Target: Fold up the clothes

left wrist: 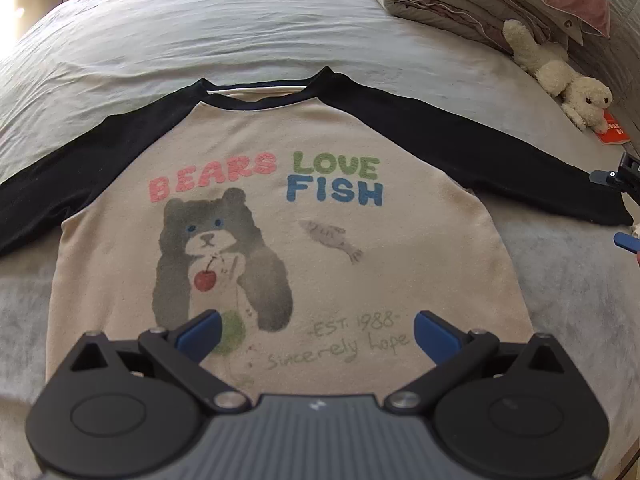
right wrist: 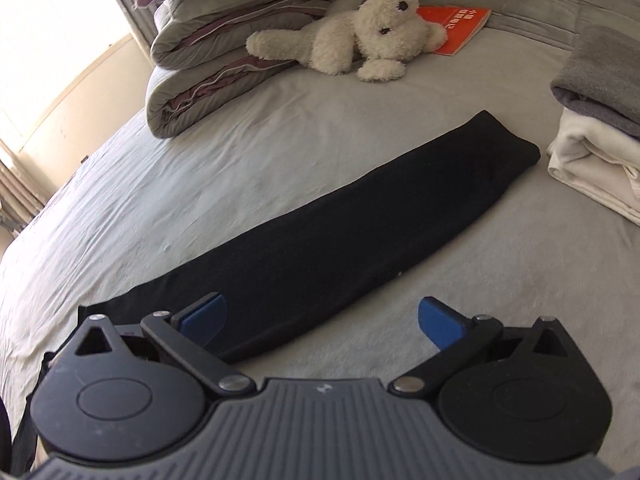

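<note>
The raglan shirt [left wrist: 280, 208] lies flat on the bed [left wrist: 200, 40]. Its black sleeve [right wrist: 340, 232] runs away to the upper right from the open right tongs [right wrist: 320, 322], nearer than the open left tongs [left wrist: 316, 334].

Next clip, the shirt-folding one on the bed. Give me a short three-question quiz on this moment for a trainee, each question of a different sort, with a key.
1. True or false: the shirt lies print side up with both black sleeves spread out to the sides.
2. Which state fits the left gripper and the right gripper? A) both open, holding nothing B) both shut on cloth C) left shut, right open
3. Fill in: in the right wrist view, the sleeve ends near a ____ of folded clothes.

Key: 1 true; 2 A; 3 stack
</note>
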Tool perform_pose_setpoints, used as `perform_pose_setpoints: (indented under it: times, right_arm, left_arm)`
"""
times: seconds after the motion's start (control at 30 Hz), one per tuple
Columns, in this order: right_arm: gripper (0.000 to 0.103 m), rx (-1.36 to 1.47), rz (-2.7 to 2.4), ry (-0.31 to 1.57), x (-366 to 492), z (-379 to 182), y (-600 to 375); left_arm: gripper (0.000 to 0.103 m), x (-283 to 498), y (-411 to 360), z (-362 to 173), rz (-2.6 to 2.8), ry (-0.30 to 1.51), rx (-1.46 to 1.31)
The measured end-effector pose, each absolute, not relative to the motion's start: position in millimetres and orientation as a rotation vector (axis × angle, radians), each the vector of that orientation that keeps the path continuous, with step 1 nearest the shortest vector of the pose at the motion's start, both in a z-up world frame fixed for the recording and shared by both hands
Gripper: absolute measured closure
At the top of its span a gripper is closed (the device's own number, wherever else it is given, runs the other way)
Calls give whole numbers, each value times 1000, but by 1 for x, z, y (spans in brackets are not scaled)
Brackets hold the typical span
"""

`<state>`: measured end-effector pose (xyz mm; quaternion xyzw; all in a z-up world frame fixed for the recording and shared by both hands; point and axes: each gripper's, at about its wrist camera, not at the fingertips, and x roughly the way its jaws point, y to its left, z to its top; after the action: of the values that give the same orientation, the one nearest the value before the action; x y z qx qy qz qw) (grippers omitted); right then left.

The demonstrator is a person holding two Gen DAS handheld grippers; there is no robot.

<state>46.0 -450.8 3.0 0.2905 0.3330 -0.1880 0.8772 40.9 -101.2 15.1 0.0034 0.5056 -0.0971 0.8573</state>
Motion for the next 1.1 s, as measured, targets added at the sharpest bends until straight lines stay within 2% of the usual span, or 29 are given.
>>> perform_pose_setpoints:
  times: [0.2, 0.57, 0.6, 0.67, 0.73, 0.77, 0.8, 1.1]
  right_arm:
    - [0, 643, -519, 617, 49, -16, -478]
    - [21, 562, -702, 517, 73, -44, -505]
    - [25, 551, -711, 507, 74, -46, -507]
    - [38, 528, -730, 484, 77, -49, -509]
    - [67, 522, -722, 463, 77, -51, -510]
    - [74, 531, -710, 450, 75, -52, -511]
    - [87, 544, -695, 434, 74, -52, -512]
    - [90, 587, -551, 334, 69, -30, -498]
  left_arm:
    - [1, 55, -102, 12, -169, 1040, 9]
    - [1, 77, -98, -3, -149, 994, 4]
    - [1, 79, -96, -3, -152, 987, -6]
    - [1, 83, -93, -3, -160, 968, -28]
    - [1, 87, -90, -2, -183, 941, -57]
    - [1, 89, -88, -2, -197, 929, -72]
    - [1, 91, -86, -2, -211, 916, -88]
    - [1, 101, -69, -3, -250, 876, -150]
